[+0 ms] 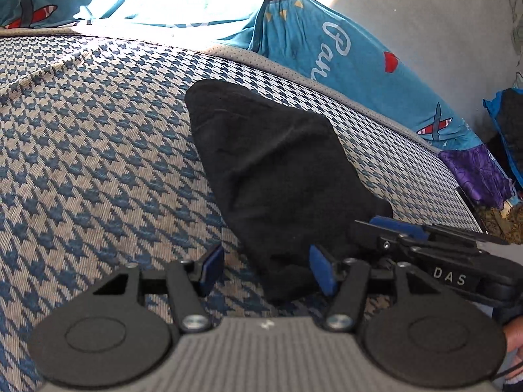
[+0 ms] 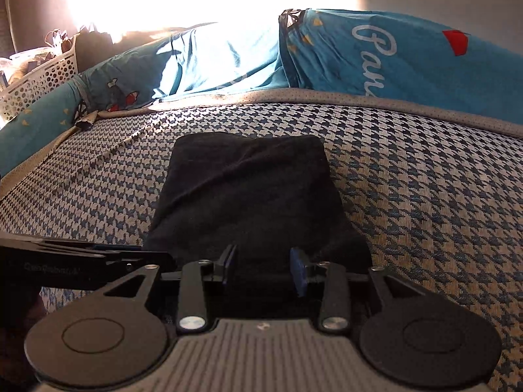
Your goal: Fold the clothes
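A folded, soft black garment (image 2: 248,196) lay rectangular on the woven houndstooth mattress (image 2: 425,196), near both released grippers, left (image 1: 266,269) and right (image 2: 265,272).

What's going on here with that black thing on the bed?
A person is folding a black garment on a houndstooth mattress, with a gripper in each hand. The left gripper and right gripper both sit open at its near edge, gripping nothing. It lies folded into a compact bundle.
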A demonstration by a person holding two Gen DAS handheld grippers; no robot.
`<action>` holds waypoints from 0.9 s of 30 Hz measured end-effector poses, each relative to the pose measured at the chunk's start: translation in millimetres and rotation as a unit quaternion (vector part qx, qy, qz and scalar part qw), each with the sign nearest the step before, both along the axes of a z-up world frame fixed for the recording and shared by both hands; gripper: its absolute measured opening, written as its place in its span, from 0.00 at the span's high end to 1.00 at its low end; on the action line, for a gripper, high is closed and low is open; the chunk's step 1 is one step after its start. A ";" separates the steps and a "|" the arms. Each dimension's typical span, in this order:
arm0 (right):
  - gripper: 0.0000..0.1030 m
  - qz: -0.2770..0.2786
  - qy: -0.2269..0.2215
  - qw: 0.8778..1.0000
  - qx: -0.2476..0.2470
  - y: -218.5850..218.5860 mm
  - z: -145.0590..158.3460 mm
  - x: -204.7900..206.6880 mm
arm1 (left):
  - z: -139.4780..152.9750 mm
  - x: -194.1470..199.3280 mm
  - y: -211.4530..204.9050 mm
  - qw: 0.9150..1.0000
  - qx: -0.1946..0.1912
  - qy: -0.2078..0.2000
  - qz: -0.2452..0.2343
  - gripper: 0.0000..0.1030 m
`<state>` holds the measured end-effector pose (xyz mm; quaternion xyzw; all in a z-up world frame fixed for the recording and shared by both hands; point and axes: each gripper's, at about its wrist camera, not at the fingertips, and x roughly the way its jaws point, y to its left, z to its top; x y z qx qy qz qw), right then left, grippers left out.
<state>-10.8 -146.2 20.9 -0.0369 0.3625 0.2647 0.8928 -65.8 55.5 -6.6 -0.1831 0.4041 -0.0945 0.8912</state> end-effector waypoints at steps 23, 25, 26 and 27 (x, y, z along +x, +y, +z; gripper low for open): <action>0.61 0.005 -0.023 1.000 0.005 15.7 -7.4 -72.7 | 29.1 -16.0 29.5 0.998 -0.005 -0.024 0.058 0.30; 0.60 0.010 -0.041 0.999 0.003 23.0 -5.7 -78.6 | 32.1 -4.0 30.1 0.998 0.008 -0.021 0.054 0.29; 0.61 0.012 -0.051 0.999 0.002 26.8 -4.8 -81.4 | 33.0 2.1 30.2 0.999 0.012 -0.018 0.050 0.27; 0.61 0.015 -0.060 0.998 0.001 30.5 -3.9 -84.2 | 33.4 8.3 30.5 0.999 0.010 -0.014 0.044 0.26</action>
